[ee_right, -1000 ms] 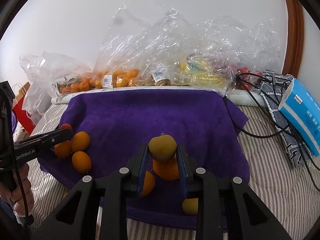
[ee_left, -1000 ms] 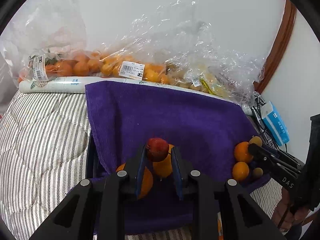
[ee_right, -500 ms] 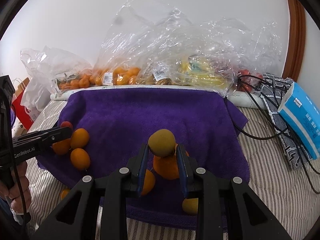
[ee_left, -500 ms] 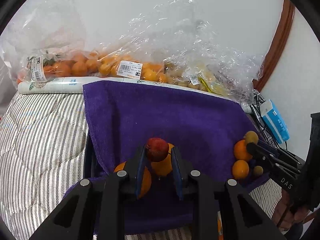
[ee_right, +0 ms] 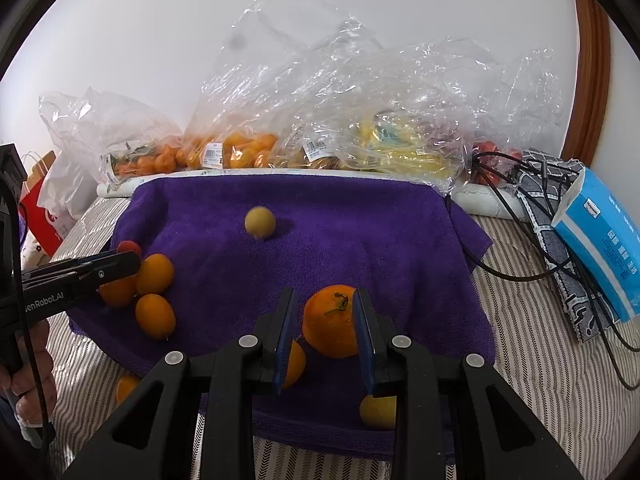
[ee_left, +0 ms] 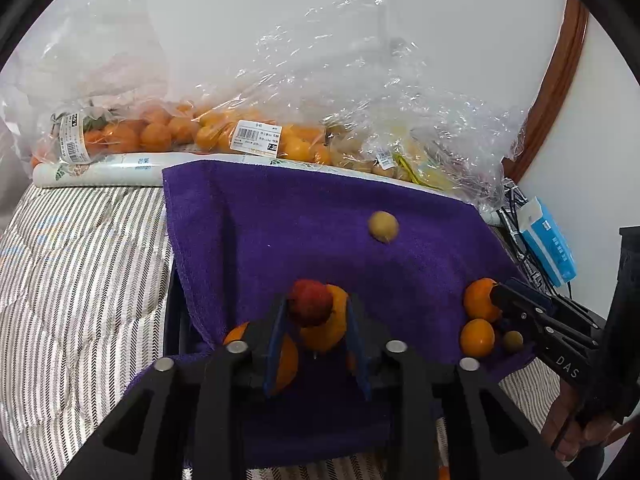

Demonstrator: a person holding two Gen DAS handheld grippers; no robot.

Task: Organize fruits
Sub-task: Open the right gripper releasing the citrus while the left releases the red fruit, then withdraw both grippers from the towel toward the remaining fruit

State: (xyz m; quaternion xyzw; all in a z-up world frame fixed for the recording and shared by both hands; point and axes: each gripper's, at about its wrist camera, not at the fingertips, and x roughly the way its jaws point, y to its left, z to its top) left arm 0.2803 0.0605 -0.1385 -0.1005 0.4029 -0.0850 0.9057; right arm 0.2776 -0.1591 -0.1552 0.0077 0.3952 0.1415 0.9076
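Purple towel (ee_right: pixel 360 240) spread over a striped bed (ee_left: pixel 80 280), bagged fruit (ee_right: pixel 248 148) along the white wall. Left claw (ee_left: pixel 316 320) clamped on a red fruit (ee_left: pixel 310 302); right claw (ee_right: pixel 324 320) spread apart around an orange (ee_right: pixel 330 320). Yellow-green fruit (ee_right: pixel 260 222) mid-towel.

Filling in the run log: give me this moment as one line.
left gripper: shut on red fruit | right gripper: open | yellow fruit: loose on purple towel

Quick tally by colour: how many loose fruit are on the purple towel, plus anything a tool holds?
Orange fruit: 5
Yellowish fruit: 2
Red fruit: 1, in the left tool
Total: 8
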